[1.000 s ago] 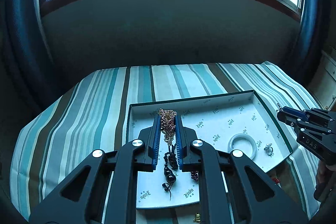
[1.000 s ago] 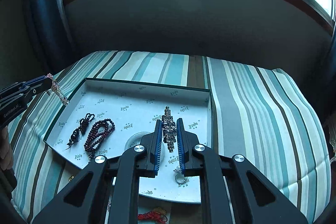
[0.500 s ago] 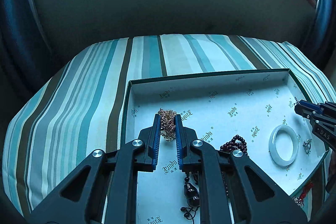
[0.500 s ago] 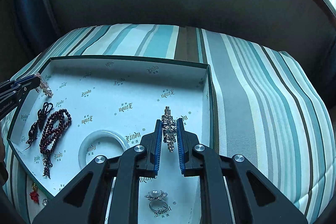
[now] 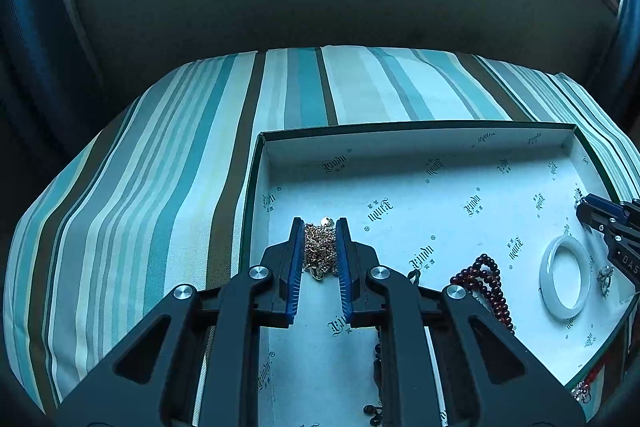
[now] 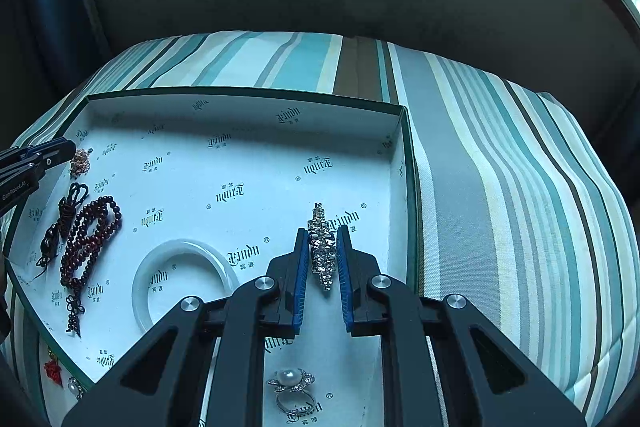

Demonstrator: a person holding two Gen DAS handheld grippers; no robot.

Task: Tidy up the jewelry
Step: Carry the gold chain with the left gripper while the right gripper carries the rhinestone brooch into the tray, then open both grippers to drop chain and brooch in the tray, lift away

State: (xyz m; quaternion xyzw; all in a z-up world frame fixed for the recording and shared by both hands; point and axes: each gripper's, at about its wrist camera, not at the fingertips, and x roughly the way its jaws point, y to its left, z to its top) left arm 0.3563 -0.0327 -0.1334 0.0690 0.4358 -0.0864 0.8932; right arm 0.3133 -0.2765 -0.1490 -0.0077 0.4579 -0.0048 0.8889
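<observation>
Left fingers (image 5: 319, 241) pinch bunched gold chain (image 5: 319, 247); right fingers (image 6: 322, 247) pinch sparkly rhinestone strip (image 6: 322, 247).

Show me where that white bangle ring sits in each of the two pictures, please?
Left wrist view: the white bangle lies at the far right of the box floor, beside the dark red beads.
Right wrist view: the white bangle lies at lower left of centre, partly behind the gripper's arm.
Shared landmark: the dark red beads, next to the bangle in both.
</observation>
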